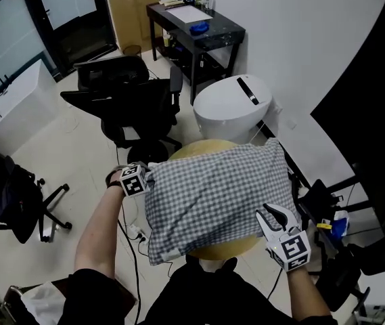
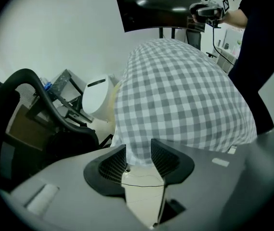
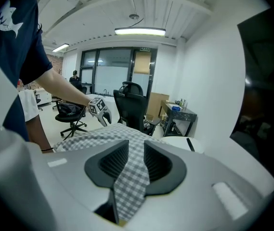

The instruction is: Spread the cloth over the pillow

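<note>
Grey-and-white checked cloth [image 1: 212, 195] lies draped over a rounded, pillow-shaped bulk on a round tan bench [image 1: 206, 147]. The pillow itself is not directly visible; the white corner showing at the cloth's near-left end is probably part of it, but the view is too poor to confirm. Left gripper [image 1: 148, 176] sits at the cloth's left edge and points steeply down; in its own view the jaws pinch the pale hem of the cloth, with the checked fabric rising away from them in a dome. Right gripper [image 1: 278, 217] sits at the cloth's near-right corner; in its own view the jaws are closed on a narrow gathered strip of the cloth that runs between them from the draped surface back toward the camera. The cloth covers the top of the bulk fully and hangs past it on the near side. Behind the bench: a white rounded unit [image 1: 233, 107], a black office chair [image 1: 128, 93], and a dark desk [image 1: 195, 26] against the wall.
</note>
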